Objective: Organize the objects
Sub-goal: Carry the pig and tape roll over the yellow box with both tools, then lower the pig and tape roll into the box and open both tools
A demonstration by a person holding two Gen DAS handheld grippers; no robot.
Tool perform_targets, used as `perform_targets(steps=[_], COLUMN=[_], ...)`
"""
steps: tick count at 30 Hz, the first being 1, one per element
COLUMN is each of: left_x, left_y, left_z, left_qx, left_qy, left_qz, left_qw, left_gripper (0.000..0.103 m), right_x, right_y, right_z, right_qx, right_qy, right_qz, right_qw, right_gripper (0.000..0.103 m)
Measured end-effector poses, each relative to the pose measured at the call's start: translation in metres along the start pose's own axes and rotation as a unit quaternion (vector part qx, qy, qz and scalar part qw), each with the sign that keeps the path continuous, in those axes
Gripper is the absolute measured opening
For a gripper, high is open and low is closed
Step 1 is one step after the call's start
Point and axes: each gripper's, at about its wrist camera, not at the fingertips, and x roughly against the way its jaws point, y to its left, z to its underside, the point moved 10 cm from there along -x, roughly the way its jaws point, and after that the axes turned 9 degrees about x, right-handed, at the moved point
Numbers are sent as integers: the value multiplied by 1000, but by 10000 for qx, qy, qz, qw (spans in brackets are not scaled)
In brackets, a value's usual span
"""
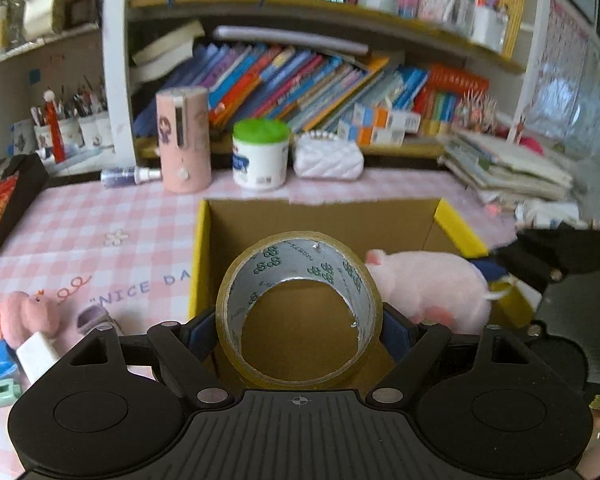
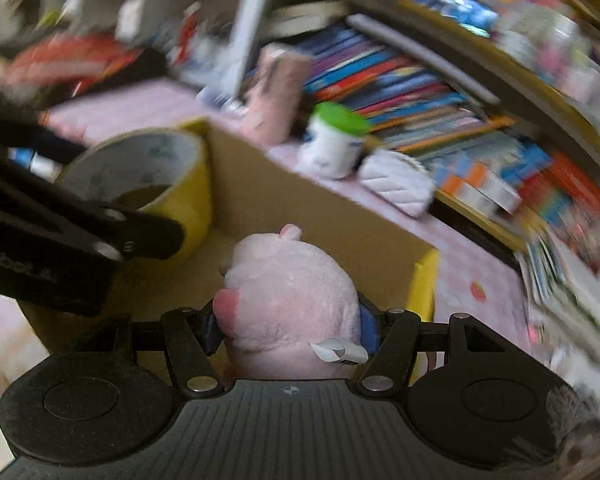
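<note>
While the cardboard box [image 1: 324, 216] waits open-topped on the pink checked cloth [image 1: 80, 232], a tape roll [image 1: 300, 308] is clamped across its width by the left gripper [image 1: 300, 328] and held above the box, seemingly for dropping in. Beside it over the box, a pink plush toy [image 2: 292, 300] is squeezed in the right gripper [image 2: 290, 328]. More small toys [image 1: 28, 316] are left outside the box's left wall.

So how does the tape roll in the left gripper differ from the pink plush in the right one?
The tape roll is a rigid hollow ring, yellowish with a printed grey core; the pink plush is soft, solid and fuzzy, with a white tag. The roll spreads the left gripper wider than the plush spreads the right gripper. Both are clamped and held over the cardboard box.
</note>
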Motion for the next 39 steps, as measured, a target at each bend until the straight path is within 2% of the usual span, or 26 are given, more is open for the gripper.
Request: perform_targets(steps=[4, 9, 13, 20, 31, 34, 38, 39], left_x=[-14, -27, -33, -42, -46, -43, -30, -26], left_y=[-5, -13, -17, -29, -32, -31, -26, -26], left_z=[5, 8, 6, 6, 6, 6, 2, 1], left_qx=[-170, -379, -519, -702, -612, -522, -277, -253], left_qy=[150, 268, 279, 400, 421, 343, 120, 73], left_qz=[-14, -55, -72, -159, -274, -248, -97, -56], left_qw=[9997, 9989, 9982, 9966, 9969, 9977, 9995, 9996], left_gripper=[82, 83, 83, 83, 83, 84, 91, 93], right_x=[-23, -39, -42, -45, -52, -48, -38, -35], right_y=[9, 12, 8, -1, -6, -5, -10, -11], right_z=[3, 14, 20, 26, 27, 26, 20, 18], right_qx=[534, 438, 302, 480, 739, 749, 638, 597], right_qy=[388, 1058, 1192, 1189, 1241, 1199, 851, 782], right_qz=[-234, -652, -766, -867, -1091, -1085, -851, -761], right_qw=[9975, 9913, 9895, 9879, 9835, 9840, 9907, 9922], right_gripper=[60, 60, 60, 60, 61, 65, 86, 87])
